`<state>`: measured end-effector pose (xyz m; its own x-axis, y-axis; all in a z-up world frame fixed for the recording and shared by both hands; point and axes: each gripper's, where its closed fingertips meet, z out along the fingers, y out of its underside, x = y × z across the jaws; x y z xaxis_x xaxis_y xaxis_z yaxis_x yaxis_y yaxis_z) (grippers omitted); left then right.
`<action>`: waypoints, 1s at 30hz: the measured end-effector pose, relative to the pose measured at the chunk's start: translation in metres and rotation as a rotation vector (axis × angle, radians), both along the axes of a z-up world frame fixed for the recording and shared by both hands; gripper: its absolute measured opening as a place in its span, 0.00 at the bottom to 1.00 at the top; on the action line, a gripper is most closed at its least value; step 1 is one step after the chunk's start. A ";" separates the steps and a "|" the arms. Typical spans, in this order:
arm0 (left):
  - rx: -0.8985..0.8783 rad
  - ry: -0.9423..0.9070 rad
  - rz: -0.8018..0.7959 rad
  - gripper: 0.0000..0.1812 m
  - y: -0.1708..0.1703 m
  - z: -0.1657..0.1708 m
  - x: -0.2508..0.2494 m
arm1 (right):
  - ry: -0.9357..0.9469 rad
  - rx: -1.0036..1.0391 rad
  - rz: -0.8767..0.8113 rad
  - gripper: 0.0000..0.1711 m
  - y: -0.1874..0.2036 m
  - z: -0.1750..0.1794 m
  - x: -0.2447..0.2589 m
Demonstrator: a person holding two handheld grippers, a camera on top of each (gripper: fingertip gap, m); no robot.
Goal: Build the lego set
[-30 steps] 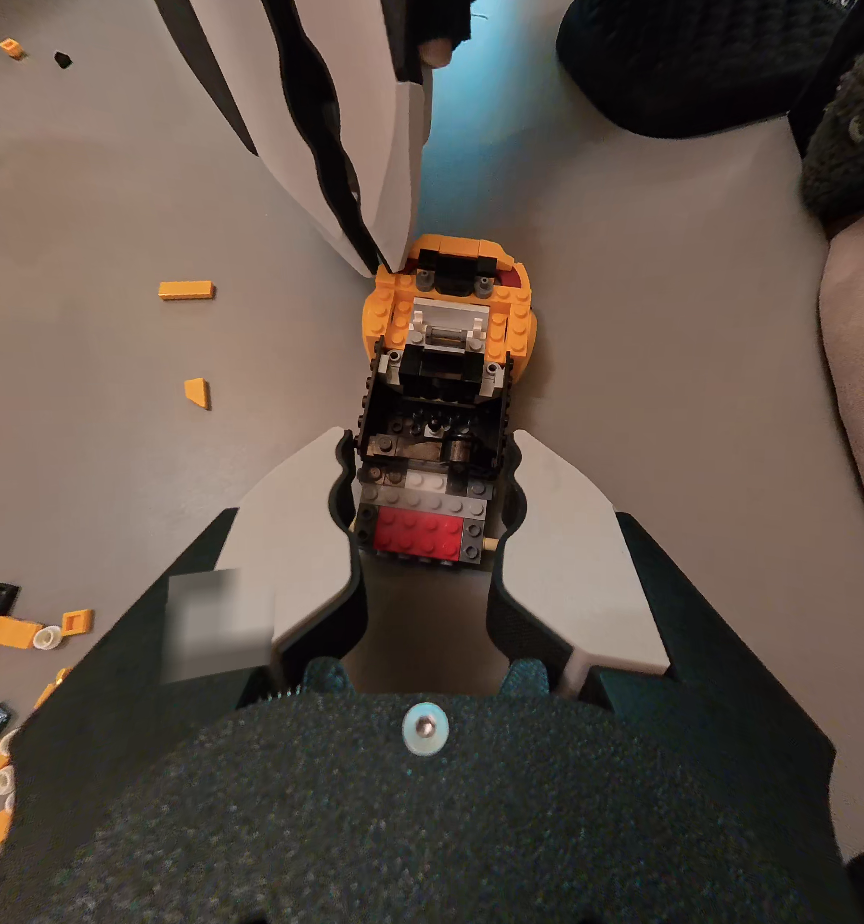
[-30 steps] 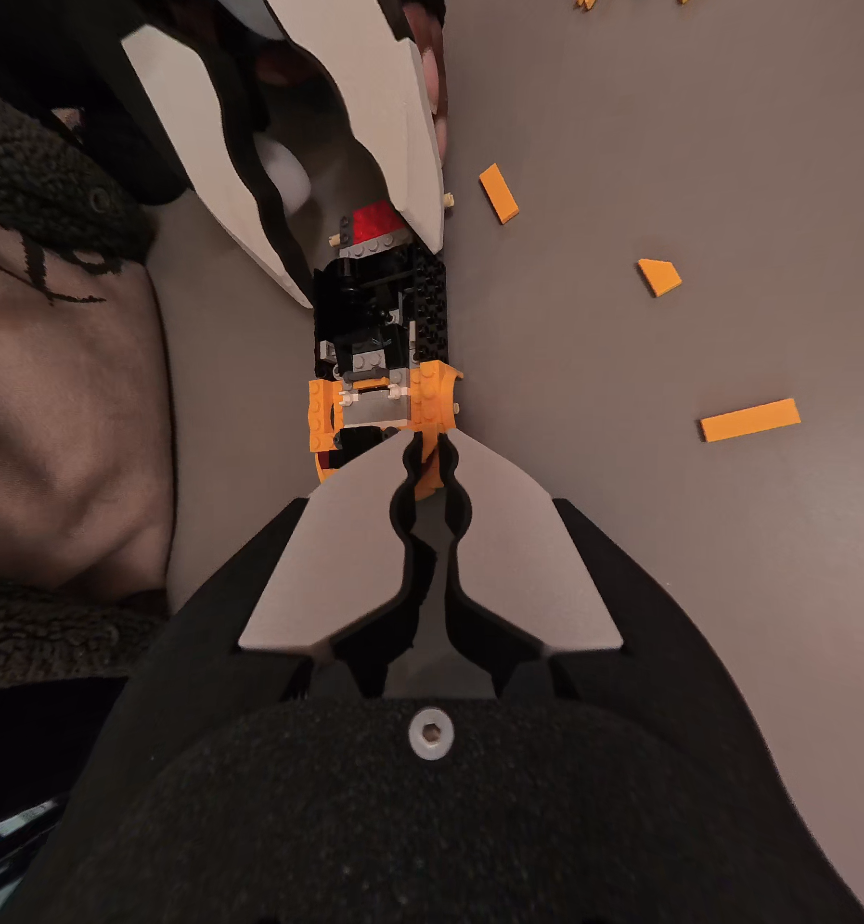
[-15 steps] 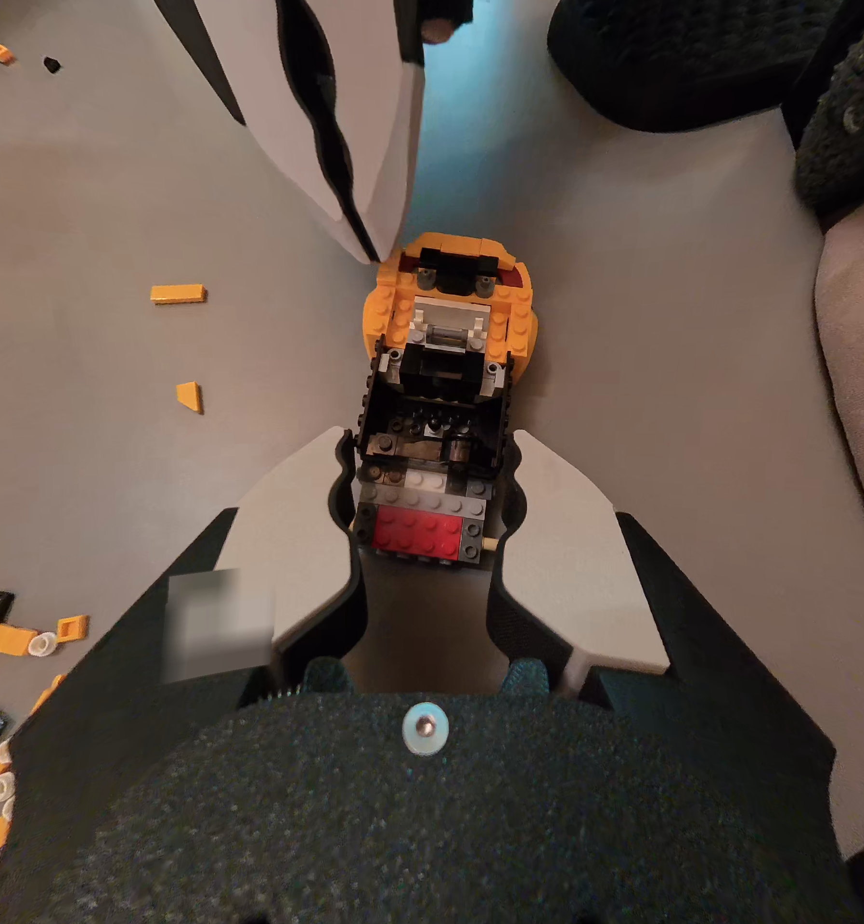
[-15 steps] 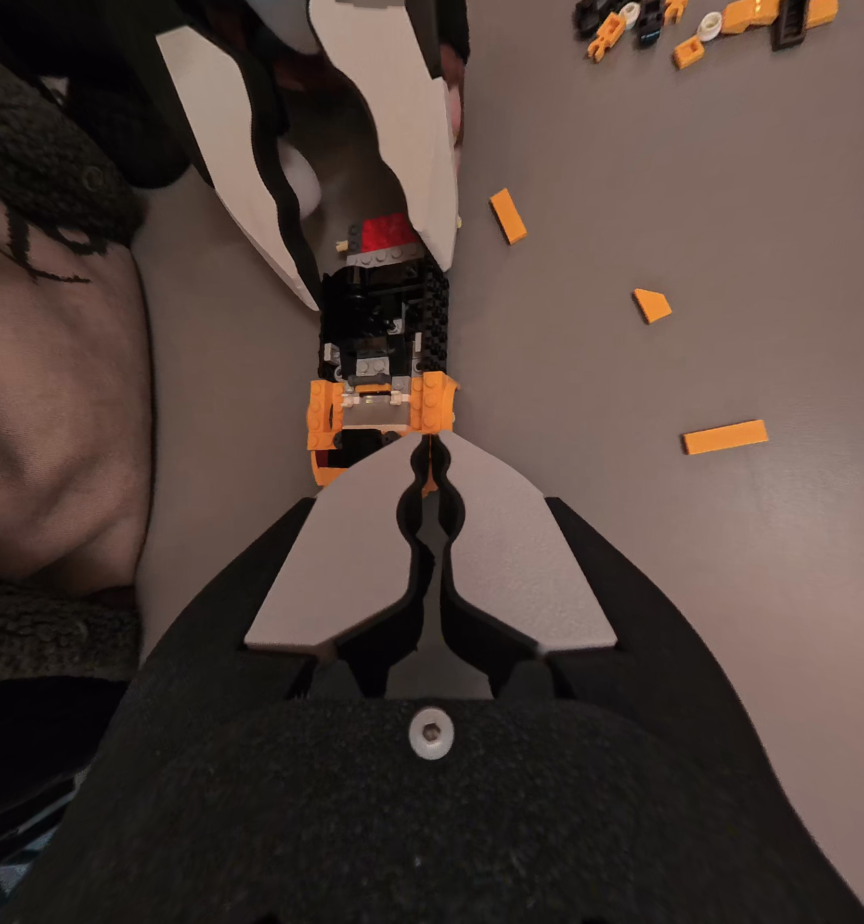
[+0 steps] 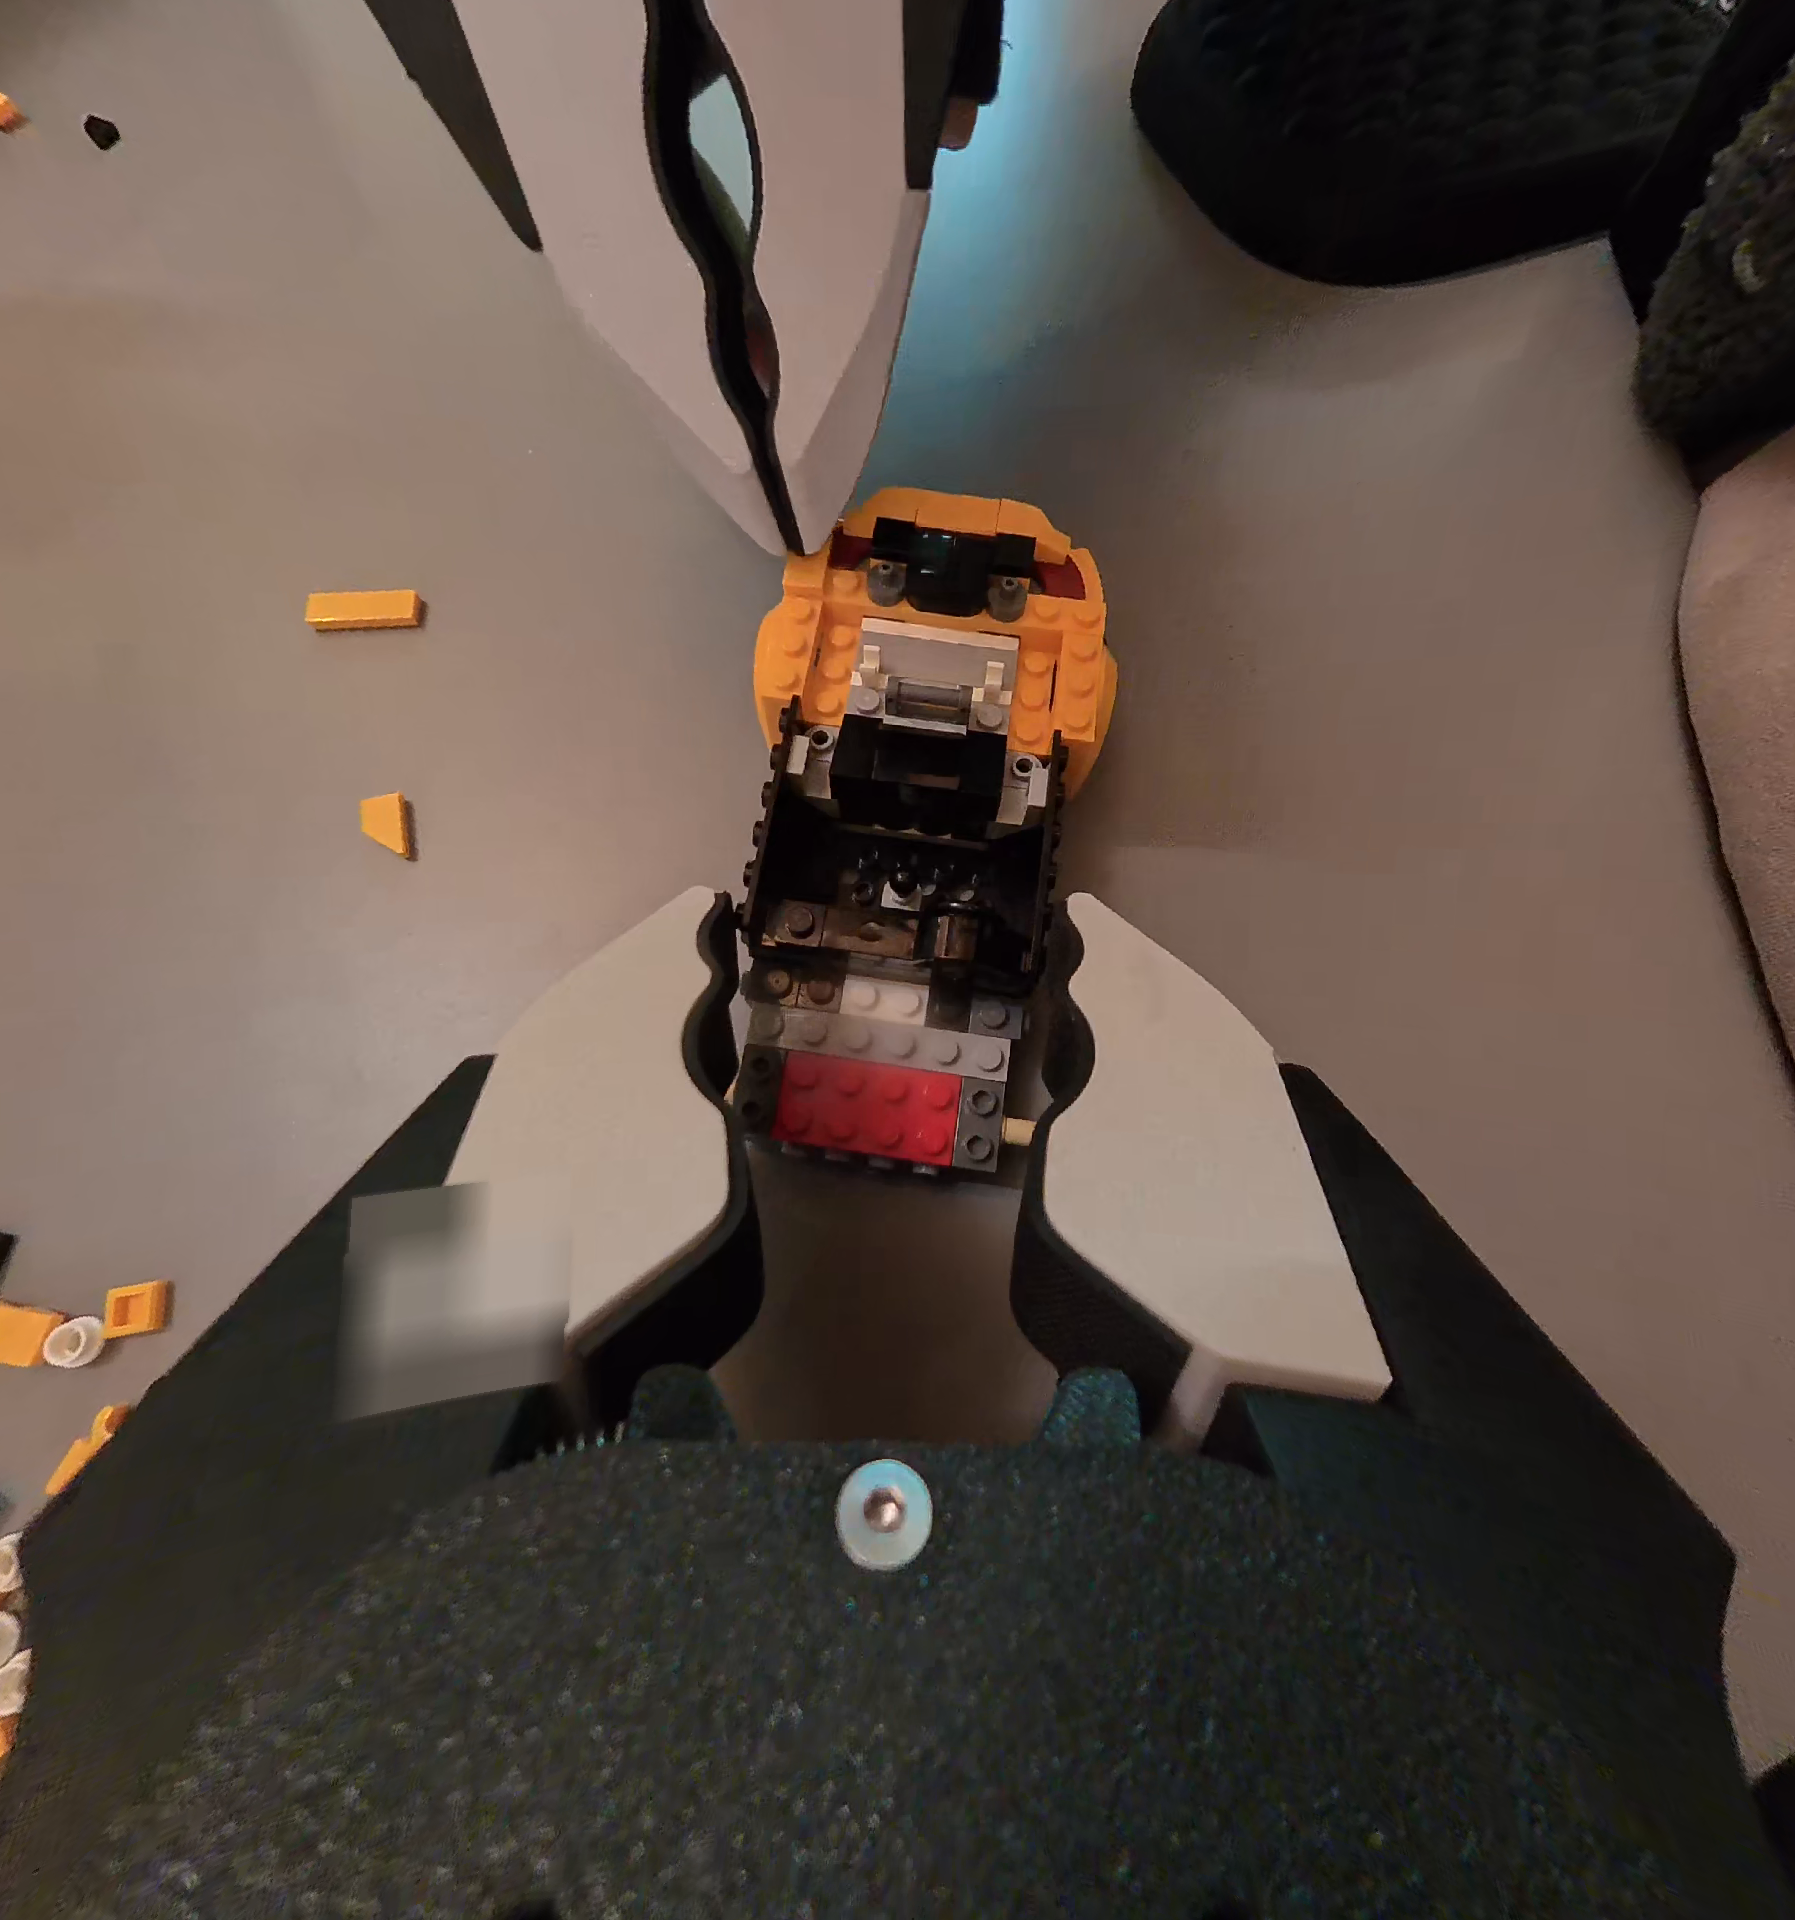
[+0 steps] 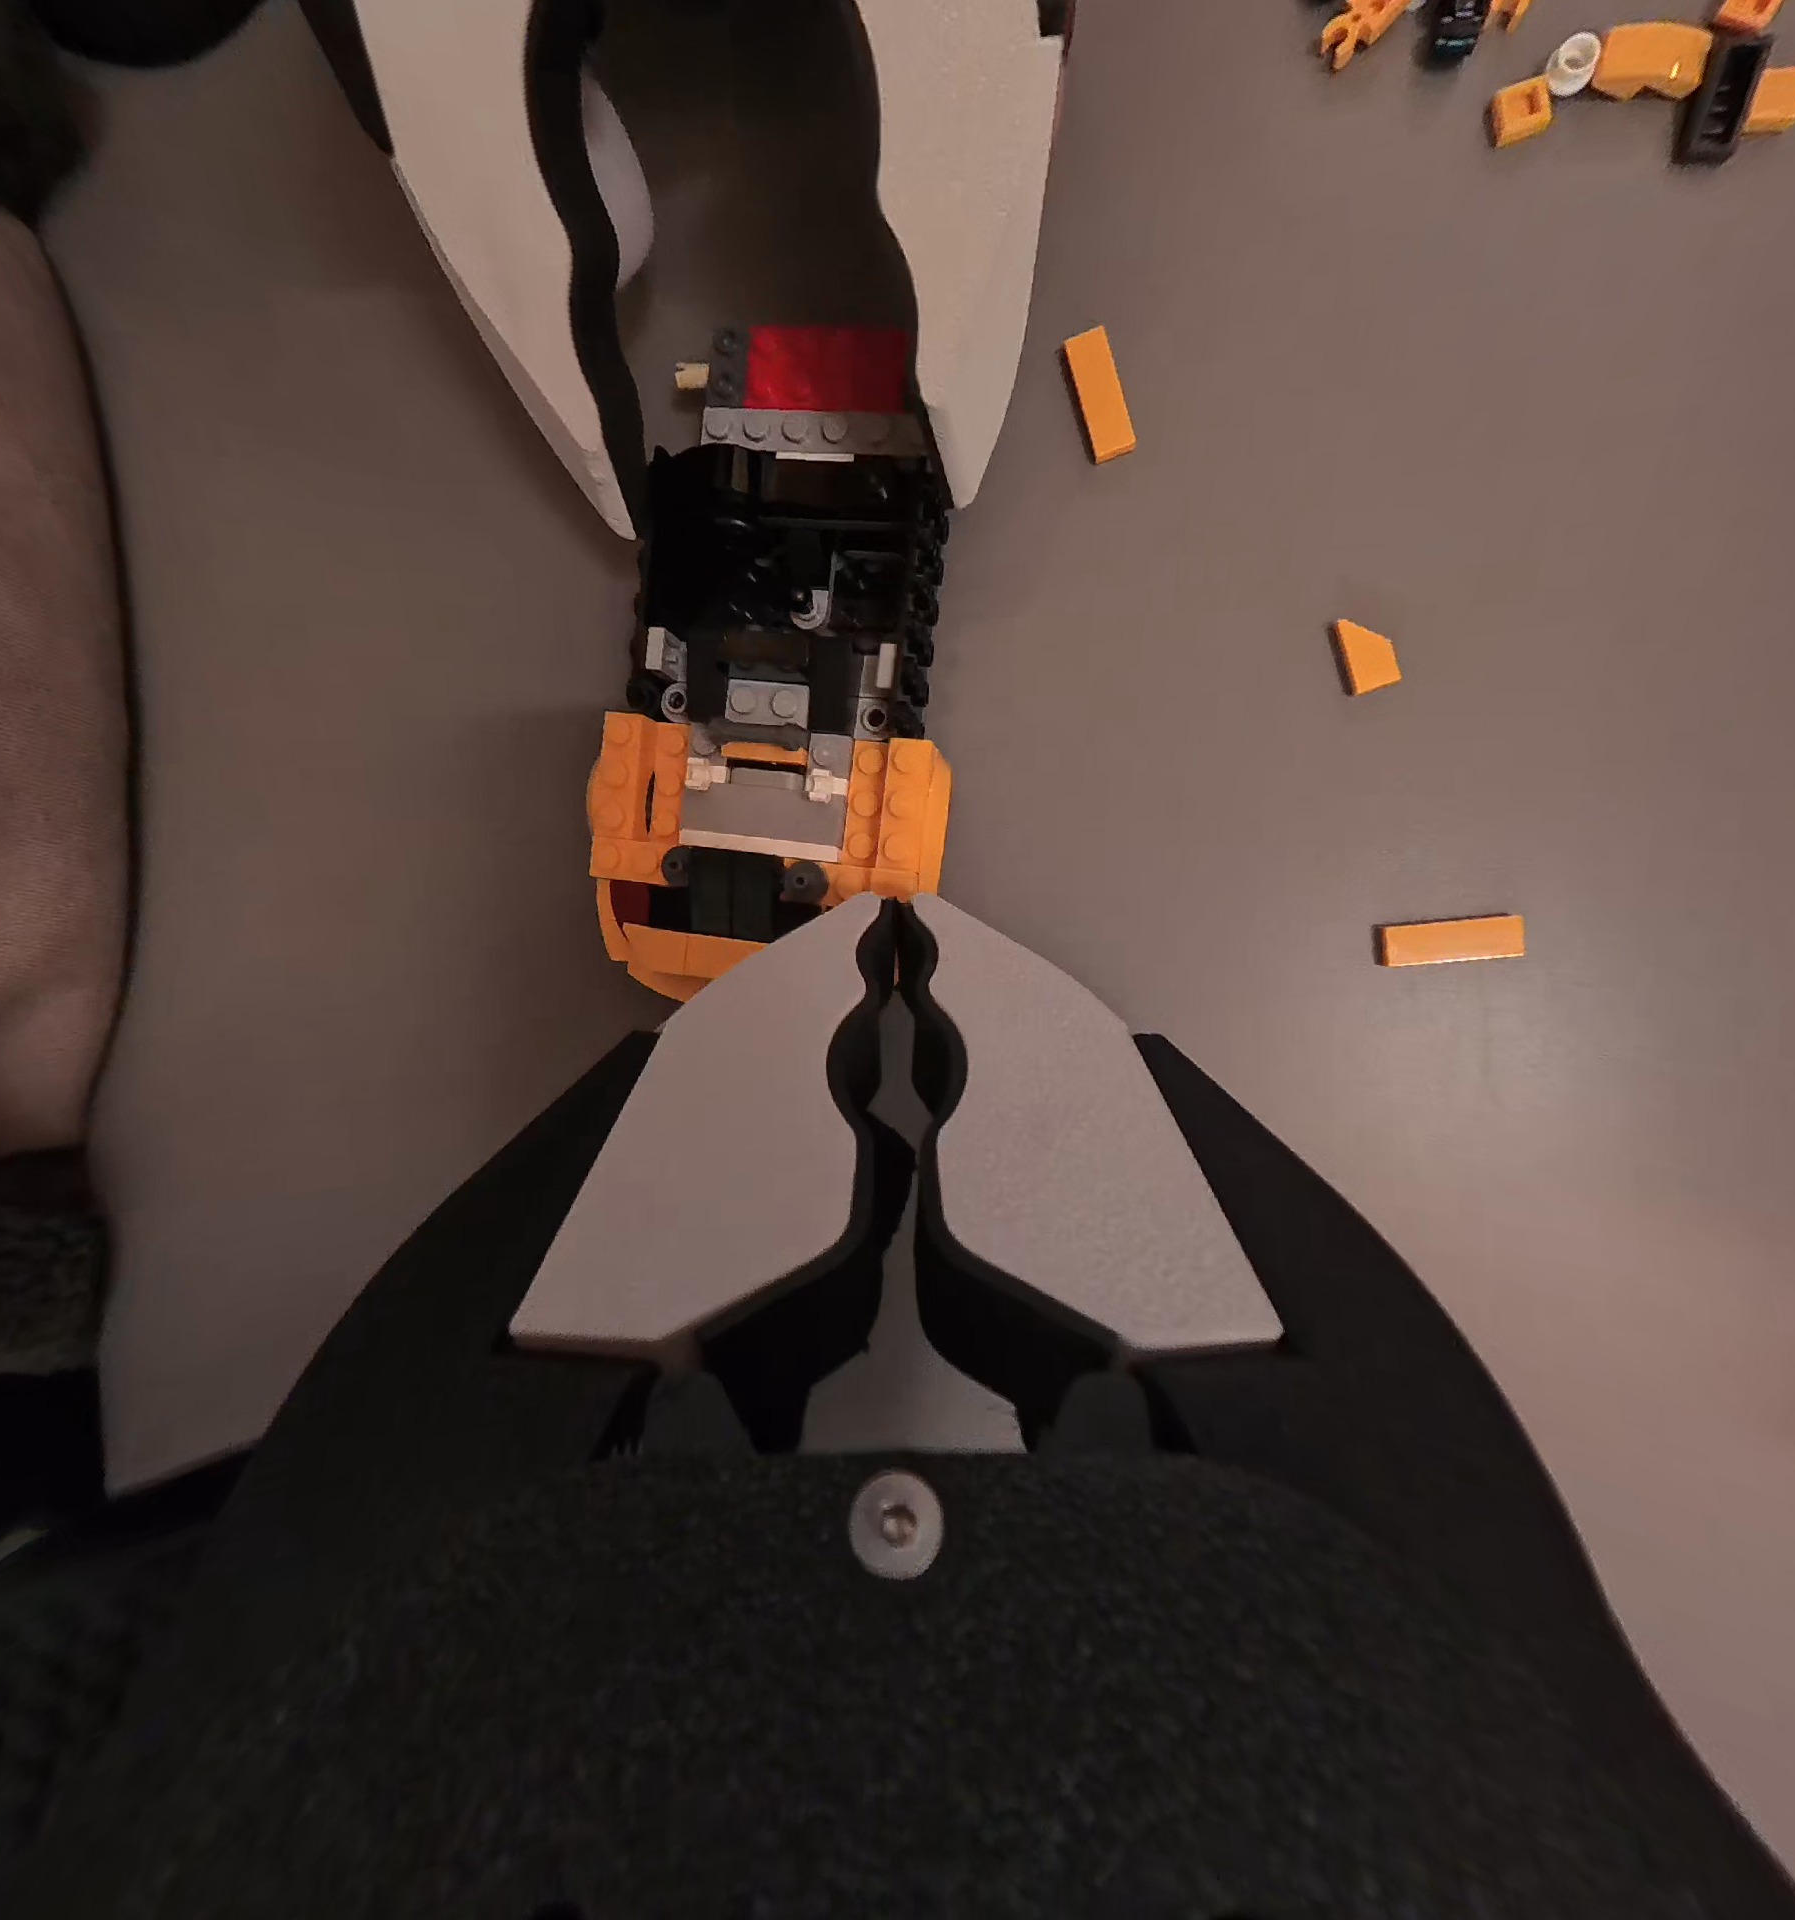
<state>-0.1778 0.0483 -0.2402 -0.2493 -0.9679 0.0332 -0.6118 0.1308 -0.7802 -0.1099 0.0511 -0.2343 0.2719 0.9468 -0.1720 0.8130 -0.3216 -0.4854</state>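
A partly built plastic brick model car (image 5: 914, 831), orange at one end, black in the middle and red and grey at the other, lies on the plain grey surface (image 5: 1340, 831) between the two tools. The left tongs (image 5: 888, 914) grasp the car across its black and grey section, one white finger (image 5: 602, 1091) pressed to each flank, with the red plate sitting in the gap behind the fingertips. In the right wrist view the same grip shows from the far side, the left tongs (image 6: 784, 488) straddling the red and grey end of the car (image 6: 779, 665).

The right tongs (image 6: 888, 904) are clenched, their tips together with nothing seen between them, resting at the corner of the car's orange end. From the left wrist view those tips (image 5: 794, 535) meet the orange edge at its left corner.

Loose pieces lie well apart from the car: a long flat orange tile (image 5: 363, 609), a small orange wedge tile (image 5: 389, 824), and a scatter of orange, white and black bricks (image 5: 31, 1340) near the left edge of that view. In the right wrist view another flat orange tile (image 6: 1099, 393) lies just beside the left tongs, and a cluster of orange and black parts (image 6: 1651, 73) sits at the top right. Dark fleecy fabric (image 5: 1412, 114) and a pale cushion-like edge (image 5: 1786, 779) border the surface.
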 end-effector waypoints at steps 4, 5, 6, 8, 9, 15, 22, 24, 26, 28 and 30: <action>0.001 0.000 -0.001 0.31 0.000 0.000 0.000 | -0.002 0.028 -0.002 0.00 0.000 0.000 0.000; 0.002 0.001 -0.001 0.31 0.000 0.000 0.000 | -0.004 0.032 -0.007 0.00 -0.001 0.000 0.000; 0.003 0.001 -0.001 0.31 0.000 0.000 0.000 | -0.005 0.035 -0.011 0.00 -0.001 0.000 0.000; 0.004 0.002 -0.001 0.31 0.000 0.000 0.000 | -0.003 0.038 -0.019 0.00 -0.001 0.001 -0.001; 0.007 0.002 -0.002 0.31 0.000 0.000 0.000 | 0.009 0.028 -0.034 0.00 0.000 0.001 -0.001; -0.103 0.019 0.021 0.31 0.000 -0.001 0.000 | 0.194 0.024 -0.158 0.06 0.013 0.025 0.019; -0.318 0.054 0.070 0.31 0.002 0.003 0.003 | 0.221 0.024 -0.073 0.32 -0.035 -0.007 0.015; -0.402 0.067 0.088 0.31 0.003 0.005 0.004 | 0.228 0.054 -0.109 0.39 -0.033 -0.011 0.009; -0.487 0.078 0.104 0.31 0.003 0.007 0.006 | 0.258 0.068 -0.151 0.40 -0.028 -0.011 0.005; -0.569 0.095 0.116 0.31 0.004 0.009 0.006 | 0.299 0.030 -0.179 0.38 -0.028 -0.008 0.004; -0.651 0.113 0.132 0.31 0.004 0.010 0.005 | 0.351 -0.023 -0.213 0.37 -0.027 -0.005 0.005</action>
<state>-0.1723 0.0525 -0.2298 -0.0912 -0.7634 0.6395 -0.6730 -0.4260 -0.6046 -0.1053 0.0238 -0.2394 0.3824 0.8704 -0.3100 0.5134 -0.4791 -0.7119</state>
